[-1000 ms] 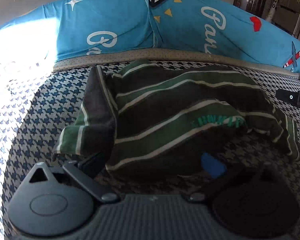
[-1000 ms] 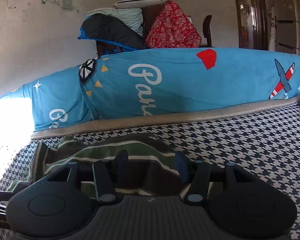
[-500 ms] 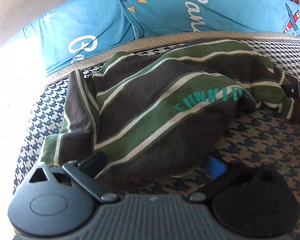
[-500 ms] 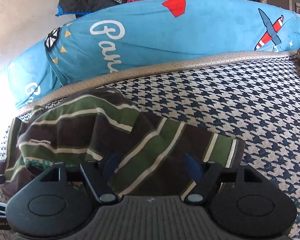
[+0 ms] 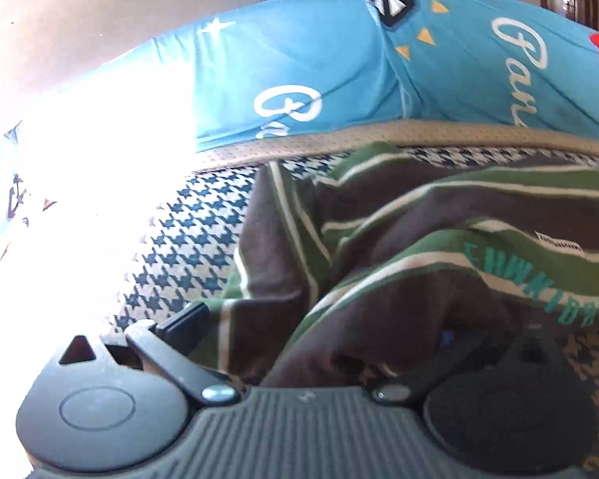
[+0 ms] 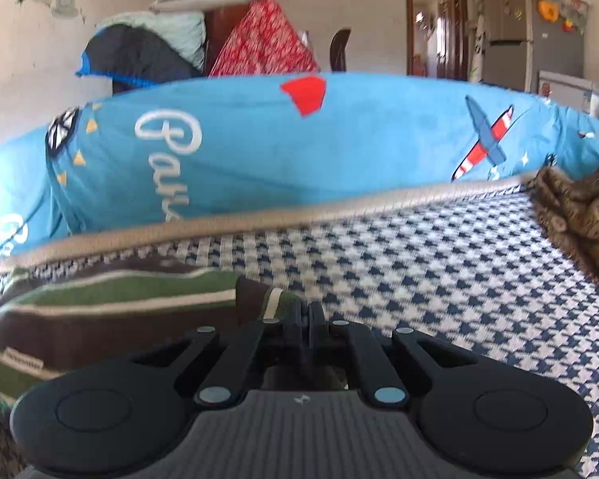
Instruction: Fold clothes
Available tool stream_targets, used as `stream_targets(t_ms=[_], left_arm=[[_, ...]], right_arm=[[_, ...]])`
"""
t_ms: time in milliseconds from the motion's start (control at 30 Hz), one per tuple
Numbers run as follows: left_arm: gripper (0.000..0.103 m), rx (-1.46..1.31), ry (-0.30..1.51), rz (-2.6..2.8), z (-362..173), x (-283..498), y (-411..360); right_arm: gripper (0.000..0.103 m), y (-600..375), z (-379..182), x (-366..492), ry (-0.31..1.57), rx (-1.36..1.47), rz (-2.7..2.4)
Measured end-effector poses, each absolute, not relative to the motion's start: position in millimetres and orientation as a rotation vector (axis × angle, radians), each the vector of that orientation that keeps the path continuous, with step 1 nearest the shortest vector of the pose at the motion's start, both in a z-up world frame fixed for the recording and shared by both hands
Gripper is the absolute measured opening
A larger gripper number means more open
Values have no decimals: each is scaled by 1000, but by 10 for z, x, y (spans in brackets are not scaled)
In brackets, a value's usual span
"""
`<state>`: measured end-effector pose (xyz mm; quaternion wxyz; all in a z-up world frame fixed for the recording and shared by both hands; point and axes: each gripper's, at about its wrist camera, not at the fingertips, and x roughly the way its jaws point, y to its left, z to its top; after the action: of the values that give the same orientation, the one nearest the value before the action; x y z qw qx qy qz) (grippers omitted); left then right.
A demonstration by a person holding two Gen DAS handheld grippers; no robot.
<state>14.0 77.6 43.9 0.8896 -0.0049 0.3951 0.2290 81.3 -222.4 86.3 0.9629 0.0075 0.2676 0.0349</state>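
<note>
Your right gripper has its 2 fingers pressed flat together, and the pictures do not show whether any cloth is pinched between them. The striped shirt lies bunched just to its left, its near edge touching the fingers, on the houndstooth cover. Ahead of that gripper runs the long blue cushion, and a brown patterned cloth sits off to the far right.

Your left gripper stands wide apart, its left finger clear on 1 side. The shirt is heaped between the 2 fingers and spreads ahead and to the right, draping over the right finger. The pads do not visibly press it.
</note>
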Motion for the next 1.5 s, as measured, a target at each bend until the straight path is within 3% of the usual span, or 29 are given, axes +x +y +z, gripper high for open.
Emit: stream_targets(t_ms=[100,167,467,867,1200,1500], left_arm=[[103,-44,820,506,494,126,905],[103,-58,822,503,523,107,936],[103,-56,796,459,644,56,853],[103,-82,810,464,591,98,865],[103,-116,809,450,625,66,923],[103,-165,792,452,672,35,996]], right_arm=[[6,-2230,928,827,509,22,0],[15,-2231,941,851,541,18,12],[31,-2052,1085,465,624,5,249],[33,-1309,726,89,891,-48,570],[32,-1162,577,295,788,-63,526],[33,-1226,678,669,676,124,471]])
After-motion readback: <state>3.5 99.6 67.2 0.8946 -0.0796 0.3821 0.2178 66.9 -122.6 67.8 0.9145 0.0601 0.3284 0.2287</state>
